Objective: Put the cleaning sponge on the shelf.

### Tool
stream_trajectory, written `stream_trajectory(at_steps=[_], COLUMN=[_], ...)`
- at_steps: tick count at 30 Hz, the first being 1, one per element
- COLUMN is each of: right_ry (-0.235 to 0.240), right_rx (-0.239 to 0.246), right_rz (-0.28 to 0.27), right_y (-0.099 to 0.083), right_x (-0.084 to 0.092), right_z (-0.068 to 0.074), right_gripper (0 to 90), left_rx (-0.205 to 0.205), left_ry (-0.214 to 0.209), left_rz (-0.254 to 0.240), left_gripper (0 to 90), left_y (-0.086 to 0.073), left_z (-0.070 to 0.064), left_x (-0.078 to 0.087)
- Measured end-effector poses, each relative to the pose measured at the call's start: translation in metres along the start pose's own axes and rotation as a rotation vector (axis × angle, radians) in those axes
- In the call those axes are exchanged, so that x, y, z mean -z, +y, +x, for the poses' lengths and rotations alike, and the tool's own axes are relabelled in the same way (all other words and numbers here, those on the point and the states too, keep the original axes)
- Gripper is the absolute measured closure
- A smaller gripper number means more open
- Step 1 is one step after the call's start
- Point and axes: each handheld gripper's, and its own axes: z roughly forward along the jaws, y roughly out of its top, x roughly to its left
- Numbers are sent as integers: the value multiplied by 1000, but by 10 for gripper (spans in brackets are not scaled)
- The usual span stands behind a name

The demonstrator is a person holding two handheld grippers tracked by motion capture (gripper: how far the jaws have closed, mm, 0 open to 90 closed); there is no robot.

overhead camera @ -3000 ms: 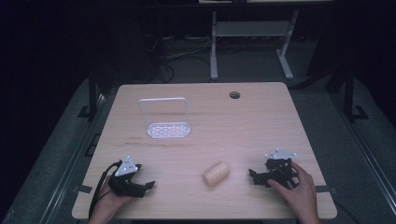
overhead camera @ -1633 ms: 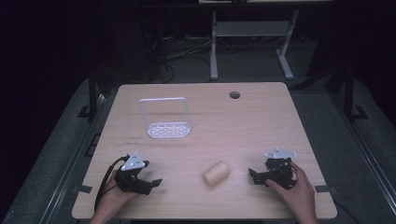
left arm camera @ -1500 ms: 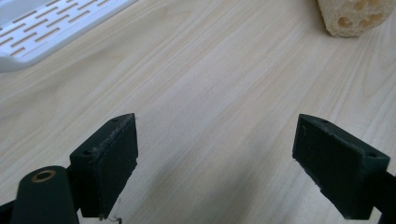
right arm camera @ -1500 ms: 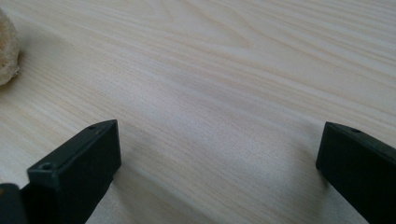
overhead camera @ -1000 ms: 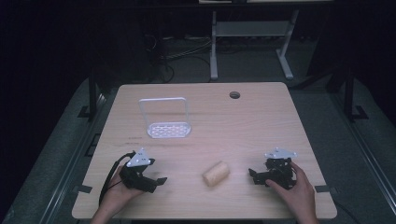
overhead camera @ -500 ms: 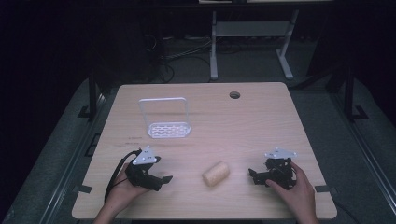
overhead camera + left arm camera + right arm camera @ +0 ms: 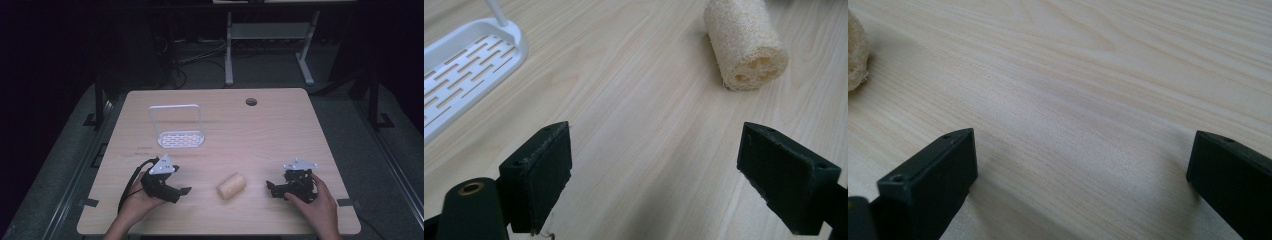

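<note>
Wooden bench [image 7: 280,130] bearing a white slotted rack [image 7: 177,131] toward its far left. Left tool [image 7: 654,170], jaws wide apart and empty, low over the bench, loofah roll [image 7: 744,42] lying ahead between both tools. Right tool [image 7: 1083,180], jaws likewise spread, holding nothing, near the roll's other side

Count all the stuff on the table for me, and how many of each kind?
Loofah sponge: 1
White rack: 1
Grippers, left gripper and right gripper: 2
Total: 4
</note>
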Motion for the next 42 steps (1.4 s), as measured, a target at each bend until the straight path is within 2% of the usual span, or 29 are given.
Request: stream_trajectory(at_steps=[13, 29, 33, 37, 42], right_ry=[0, 0, 0, 0, 0], right_rx=[0, 1, 0, 0, 1], right_rz=[-1, 0, 0, 0, 0], right_y=[0, 0, 0, 0, 0], right_x=[0, 0, 0, 0, 0], right_z=[0, 0, 0, 0, 0], right_gripper=[0, 0, 0, 0, 0], left_rx=[-18, -62, -56, -71, -73], left_ry=[-23, -62, -80, -88, -96], left_rz=[-4, -2, -10, -1, -13], left_gripper=[140, 140, 140, 140, 140], left_y=[10, 28, 32, 35, 42], left_z=[-5, -13, -15, -17, -19], left_x=[-7, -19, -24, -27, -29])
